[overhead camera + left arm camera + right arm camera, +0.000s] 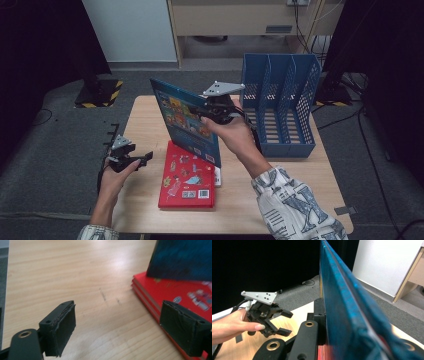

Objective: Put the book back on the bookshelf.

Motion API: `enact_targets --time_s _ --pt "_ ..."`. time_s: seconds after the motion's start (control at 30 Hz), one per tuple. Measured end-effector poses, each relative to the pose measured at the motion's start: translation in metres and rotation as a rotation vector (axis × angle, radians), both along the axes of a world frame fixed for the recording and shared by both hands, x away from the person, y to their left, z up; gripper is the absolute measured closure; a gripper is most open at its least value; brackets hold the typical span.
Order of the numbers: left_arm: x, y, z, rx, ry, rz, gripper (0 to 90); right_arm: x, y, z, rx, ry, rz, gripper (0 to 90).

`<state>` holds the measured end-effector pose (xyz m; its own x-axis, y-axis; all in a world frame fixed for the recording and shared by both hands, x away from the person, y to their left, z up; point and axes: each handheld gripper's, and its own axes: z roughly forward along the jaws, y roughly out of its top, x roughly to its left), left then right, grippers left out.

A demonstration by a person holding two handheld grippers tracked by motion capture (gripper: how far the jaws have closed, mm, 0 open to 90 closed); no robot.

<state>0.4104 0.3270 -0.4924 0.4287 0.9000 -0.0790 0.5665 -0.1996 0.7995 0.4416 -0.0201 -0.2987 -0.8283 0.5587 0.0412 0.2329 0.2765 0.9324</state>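
Blue picture book (pixel 186 121) with the illustrated hard cover is what I am holding clear of the light wooden table (pixel 145 112), clamped by one edge in my right gripper (pixel 209 112) and tilted above the red picture book (pixel 187 175) lying flat near the front edge. My left gripper (pixel 146 158) hangs low at the table's left with jaws spread and nothing between them. Farther back on the right stands the blue plastic slotted file rack (pixel 282 102).
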Motion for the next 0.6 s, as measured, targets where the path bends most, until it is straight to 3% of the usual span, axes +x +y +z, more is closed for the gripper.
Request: enact_targets --time_s 0.23,0.4,0.6 --pt "-0.006 0.006 -0.015 0.107 0.059 0.035 12.2 0.004 -0.001 0.005 0.0 -0.005 -0.021 82.7" --pt "-0.003 0.014 -0.028 0.127 0.133 0.098 7.7 0.005 -0.003 0.01 -0.002 -0.003 -0.043 82.7" --pt "-0.001 0.016 -0.033 0.155 0.163 0.156 4.8 0.007 -0.01 0.013 -0.005 -0.006 -0.064 82.7"
